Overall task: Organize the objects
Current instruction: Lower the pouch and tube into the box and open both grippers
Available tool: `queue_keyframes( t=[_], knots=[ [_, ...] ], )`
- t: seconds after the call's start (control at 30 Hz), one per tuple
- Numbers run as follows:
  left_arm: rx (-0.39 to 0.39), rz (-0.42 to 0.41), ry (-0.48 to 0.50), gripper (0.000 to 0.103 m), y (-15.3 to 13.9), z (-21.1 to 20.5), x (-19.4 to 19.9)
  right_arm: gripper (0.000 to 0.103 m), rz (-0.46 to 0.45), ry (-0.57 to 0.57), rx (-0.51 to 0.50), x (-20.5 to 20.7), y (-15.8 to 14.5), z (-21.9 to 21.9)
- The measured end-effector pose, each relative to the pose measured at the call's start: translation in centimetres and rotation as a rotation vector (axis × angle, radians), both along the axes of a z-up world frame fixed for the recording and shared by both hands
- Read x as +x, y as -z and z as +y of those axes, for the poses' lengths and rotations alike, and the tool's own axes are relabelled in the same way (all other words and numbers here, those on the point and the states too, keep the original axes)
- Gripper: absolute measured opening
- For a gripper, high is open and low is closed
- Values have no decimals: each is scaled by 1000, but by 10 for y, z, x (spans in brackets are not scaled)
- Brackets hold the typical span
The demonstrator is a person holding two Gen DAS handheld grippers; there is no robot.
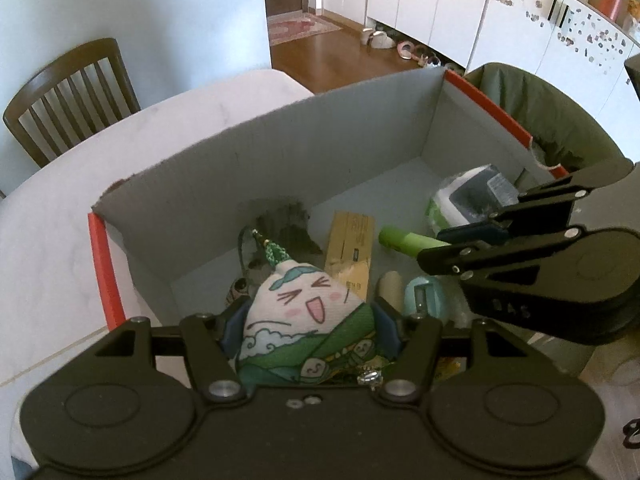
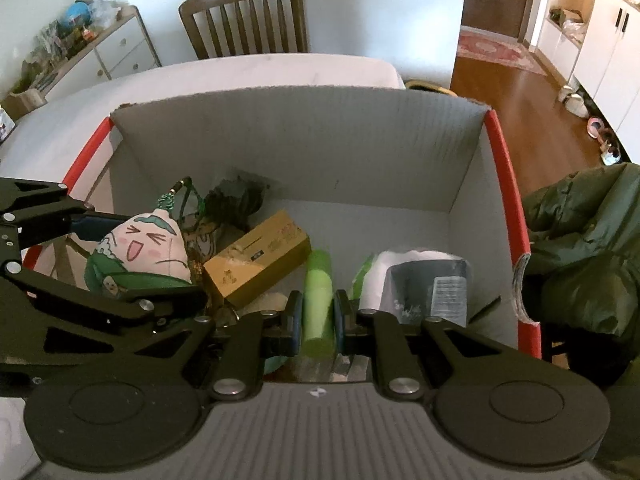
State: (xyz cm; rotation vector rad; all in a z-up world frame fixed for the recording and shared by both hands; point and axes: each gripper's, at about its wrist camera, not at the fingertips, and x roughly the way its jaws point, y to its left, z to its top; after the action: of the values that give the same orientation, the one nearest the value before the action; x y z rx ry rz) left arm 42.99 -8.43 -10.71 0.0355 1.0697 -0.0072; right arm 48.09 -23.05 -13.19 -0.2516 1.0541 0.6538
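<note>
Both claws are inside the box [image 2: 304, 136], which sits on the white tabletop [image 1: 60, 208], and each has hold of something. The left claw [image 1: 308, 320] is closed on the plush [image 1: 304, 316], near the box's left wall. The right claw [image 2: 318, 320] is closed on the green tube [image 2: 318, 300], just right of the plush and beside the yellow carton [image 2: 256, 256]. By the box's right wall lies a white and grey pack [image 2: 420, 280]; a dark bundle [image 2: 236, 196] sits at the back wall. Whether things are going in or coming out cannot be told. Judging by the clutter inside, the sorting looks partway through: two items are in hand and several others lie loose.
</note>
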Motion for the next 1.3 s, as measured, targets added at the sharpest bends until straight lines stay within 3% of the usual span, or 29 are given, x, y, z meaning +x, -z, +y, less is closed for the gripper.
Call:
queue_keyframes(
  t=[0.43,0.57,0.9,1.3],
  knots=[
    [13,10,27,70,1,-3,-4,16,-1,11,3,-1,-3,-2],
    [12,-28,25,86,-8,-5,-9,16,-3,16,32,-4,-9,-5],
    [-15,-107,9,87,-36,-1,-36,17,-47,41,91,-27,-37,-13],
    [-58,-224,31,94,-76,18,-85,21,-150,82,182,-83,-87,-17]
  ],
)
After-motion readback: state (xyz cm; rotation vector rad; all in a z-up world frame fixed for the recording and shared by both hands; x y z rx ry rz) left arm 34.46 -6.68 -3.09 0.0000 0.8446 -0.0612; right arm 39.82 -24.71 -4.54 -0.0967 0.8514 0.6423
